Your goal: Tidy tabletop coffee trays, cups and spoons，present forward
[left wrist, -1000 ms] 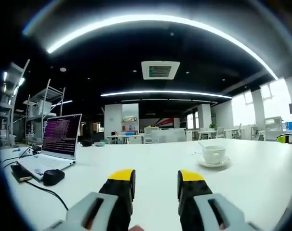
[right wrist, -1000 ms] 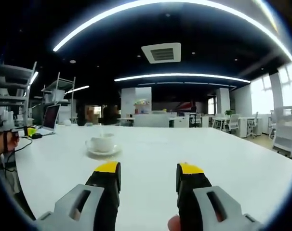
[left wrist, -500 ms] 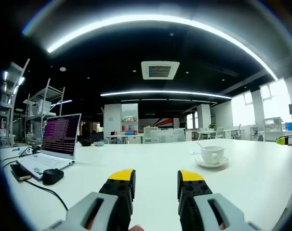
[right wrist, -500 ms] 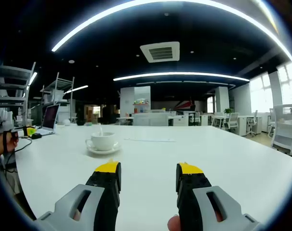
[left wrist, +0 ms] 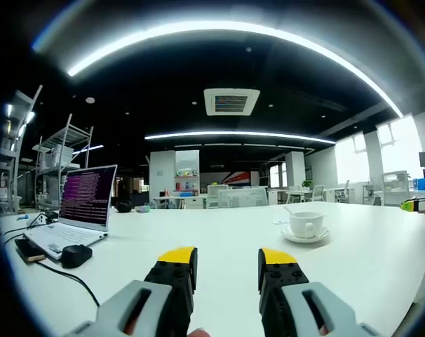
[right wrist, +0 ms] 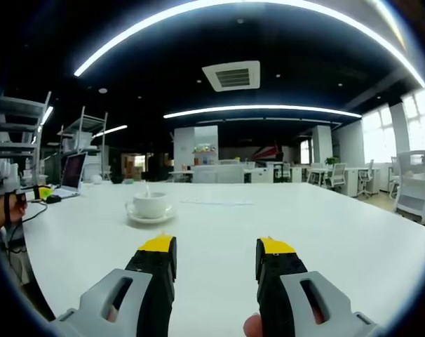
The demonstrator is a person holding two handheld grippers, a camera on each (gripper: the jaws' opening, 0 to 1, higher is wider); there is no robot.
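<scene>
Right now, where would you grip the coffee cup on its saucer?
Probably the coffee cup by its rim, from above: it stands upright on the saucer, mouth open. A spoon leans out on one side, so pinch the opposite rim.

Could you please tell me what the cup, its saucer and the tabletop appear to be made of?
The cup and saucer look like glazed white ceramic: smooth and faintly shiny, though plastic can't be ruled out. The spoon in the cup is too small to judge. The tabletop looks like white laminate or painted board, with a smooth surface that softly reflects the ceiling lights.
</scene>
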